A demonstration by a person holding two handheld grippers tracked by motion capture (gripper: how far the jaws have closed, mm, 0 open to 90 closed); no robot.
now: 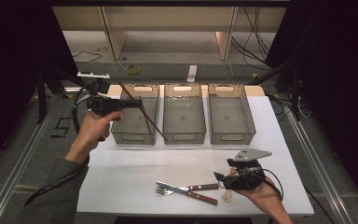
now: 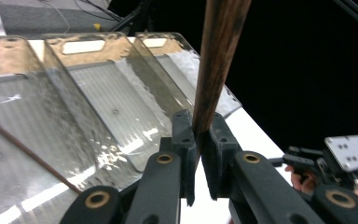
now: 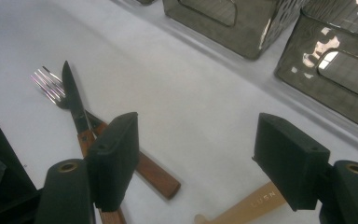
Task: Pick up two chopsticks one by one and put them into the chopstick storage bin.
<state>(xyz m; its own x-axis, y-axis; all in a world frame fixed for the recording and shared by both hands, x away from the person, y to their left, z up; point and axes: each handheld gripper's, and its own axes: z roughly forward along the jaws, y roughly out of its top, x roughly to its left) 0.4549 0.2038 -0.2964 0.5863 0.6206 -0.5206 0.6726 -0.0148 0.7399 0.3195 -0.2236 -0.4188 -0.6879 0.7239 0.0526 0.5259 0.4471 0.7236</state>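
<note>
My left gripper (image 1: 140, 103) (image 2: 199, 135) is held in the air over the left clear bin (image 1: 133, 138), shut on a dark brown wooden stick (image 1: 156, 128) (image 2: 216, 60) that slants across the bin. A second thin stick (image 2: 28, 151) lies slanting inside that bin. My right gripper (image 1: 218, 178) (image 3: 200, 149) is open low over the table's front, with nothing between its jaws. Just left of it a fork (image 1: 163, 191) (image 3: 46, 81) and a knife (image 1: 203, 198) (image 3: 72, 95), both wooden-handled, lie crossed. A pale wooden handle (image 1: 227, 196) (image 3: 247, 207) lies under the right gripper.
The middle bin (image 1: 184, 138) and the right bin (image 1: 231, 138) stand in a row with the left one at the back of the white table (image 1: 121, 163). Metal rails run along both sides. Cables lie on the floor beyond.
</note>
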